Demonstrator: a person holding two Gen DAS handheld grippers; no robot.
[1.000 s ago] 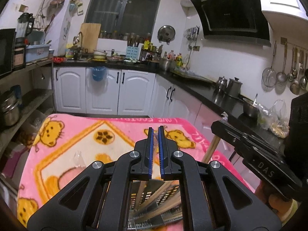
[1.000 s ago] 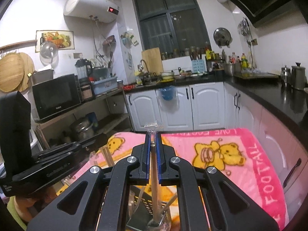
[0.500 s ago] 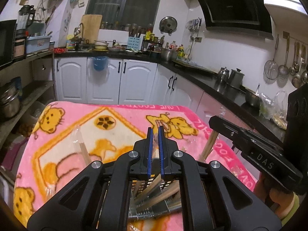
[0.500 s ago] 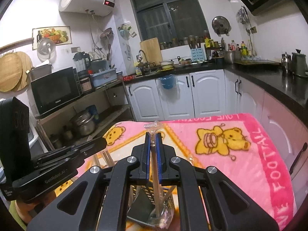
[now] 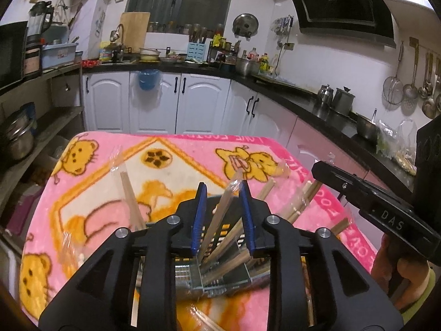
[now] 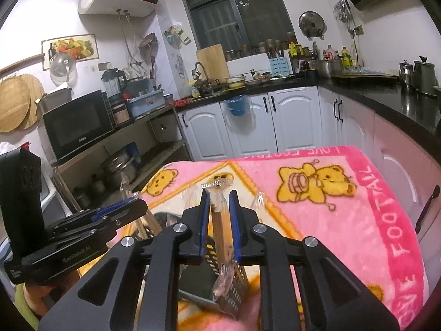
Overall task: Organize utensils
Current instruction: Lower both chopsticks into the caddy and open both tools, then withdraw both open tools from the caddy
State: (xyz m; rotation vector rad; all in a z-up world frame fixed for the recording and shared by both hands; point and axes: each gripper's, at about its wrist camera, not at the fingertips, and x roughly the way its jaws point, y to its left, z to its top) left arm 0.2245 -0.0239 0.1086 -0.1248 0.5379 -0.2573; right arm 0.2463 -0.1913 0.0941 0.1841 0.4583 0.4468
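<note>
Left gripper (image 5: pixel 223 193) over a black perforated utensil holder (image 5: pixel 220 237) on the pink teddy-bear blanket (image 5: pixel 91 165) — jaws spread apart, gripping nothing. Several plastic-wrapped wooden chopsticks (image 5: pixel 220 220) stand tilted in the holder; one wrapped pair rises through the gap between the blue pads, contact with them not clear. Another wrapped pair (image 5: pixel 129 193) leans off to the holder's left side.

Right gripper (image 6: pixel 217 195) also above the holder (image 6: pixel 234 284), jaws parted. A wrapped chopstick pair (image 6: pixel 219 229) stands between them, its crimped wrapper end above the fingertips, lower end down in the holder — the pads sit clear of it on both sides, so released. Each gripper shows at the edge of the other's view.
</note>
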